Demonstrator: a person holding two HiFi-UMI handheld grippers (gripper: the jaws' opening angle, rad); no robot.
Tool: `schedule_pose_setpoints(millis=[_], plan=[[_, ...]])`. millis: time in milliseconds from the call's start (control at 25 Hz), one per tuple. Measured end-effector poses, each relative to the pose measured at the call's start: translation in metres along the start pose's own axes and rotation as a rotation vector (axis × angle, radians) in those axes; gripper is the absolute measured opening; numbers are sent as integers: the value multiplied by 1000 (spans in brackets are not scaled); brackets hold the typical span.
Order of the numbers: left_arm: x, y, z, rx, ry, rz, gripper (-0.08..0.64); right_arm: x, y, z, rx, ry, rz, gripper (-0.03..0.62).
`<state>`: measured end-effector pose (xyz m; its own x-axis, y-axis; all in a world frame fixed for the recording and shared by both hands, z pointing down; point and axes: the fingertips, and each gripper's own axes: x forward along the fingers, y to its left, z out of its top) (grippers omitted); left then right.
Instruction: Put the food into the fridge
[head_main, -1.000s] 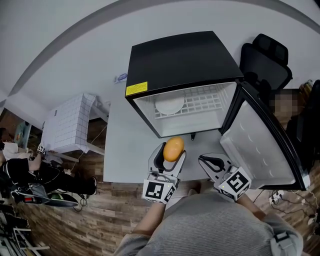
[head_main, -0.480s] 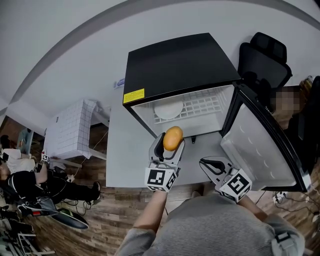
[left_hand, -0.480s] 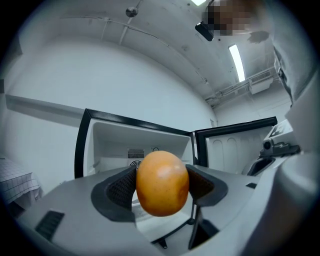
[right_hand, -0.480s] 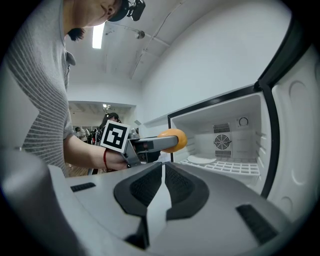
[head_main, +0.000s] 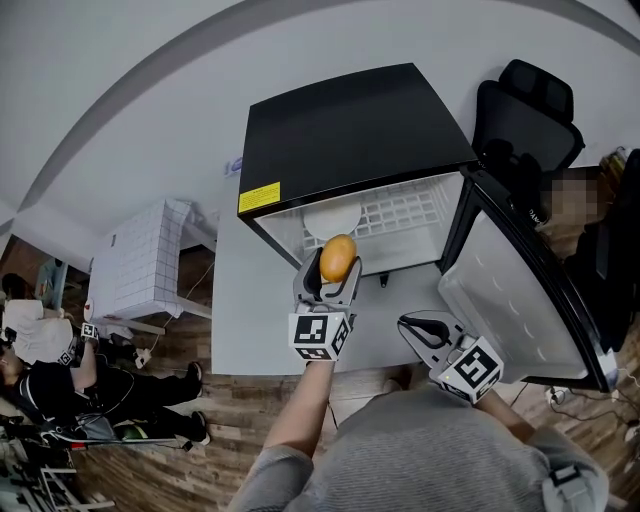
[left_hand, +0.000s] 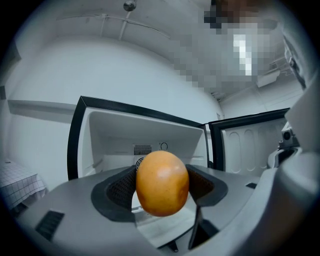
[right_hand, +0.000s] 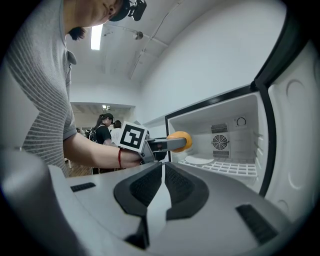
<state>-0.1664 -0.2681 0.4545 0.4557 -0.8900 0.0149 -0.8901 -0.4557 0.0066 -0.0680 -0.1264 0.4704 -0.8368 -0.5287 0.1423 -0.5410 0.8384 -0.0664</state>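
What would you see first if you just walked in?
The bright orange fruit, pinched in the left gripper right at the mouth of the black fridge. Next, the fridge's door standing wide open, and a white plate on the wire shelf inside.

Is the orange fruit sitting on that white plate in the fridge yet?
Apart. The right gripper view shows clear space between the fruit, clamped in the left gripper, and the plate on the shelf.
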Motion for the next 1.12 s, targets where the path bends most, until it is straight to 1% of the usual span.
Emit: schedule_pose_setpoints(millis=[360, 440, 560, 680, 800, 960, 1120], plan=[[45, 21, -8, 69, 86, 52, 318, -5, -12, 4, 8, -6, 2, 14], [55, 24, -12, 84, 113, 58, 318, -6, -17, 4, 15, -15, -11, 14], [66, 27, -19, 101, 151, 66, 318, -7, -17, 6, 6, -2, 13, 14], [74, 31, -27, 109, 182, 76, 317, -8, -20, 7, 16, 3, 16, 14], [81, 34, -33, 114, 201, 89, 318, -9, -27, 5, 24, -20, -2, 14], [92, 42, -37, 115, 212, 111, 318, -4, -29, 0, 14, 28, 23, 14], [98, 51, -36, 100, 210, 131, 318, 13, -40, -2, 18, 29, 22, 14]])
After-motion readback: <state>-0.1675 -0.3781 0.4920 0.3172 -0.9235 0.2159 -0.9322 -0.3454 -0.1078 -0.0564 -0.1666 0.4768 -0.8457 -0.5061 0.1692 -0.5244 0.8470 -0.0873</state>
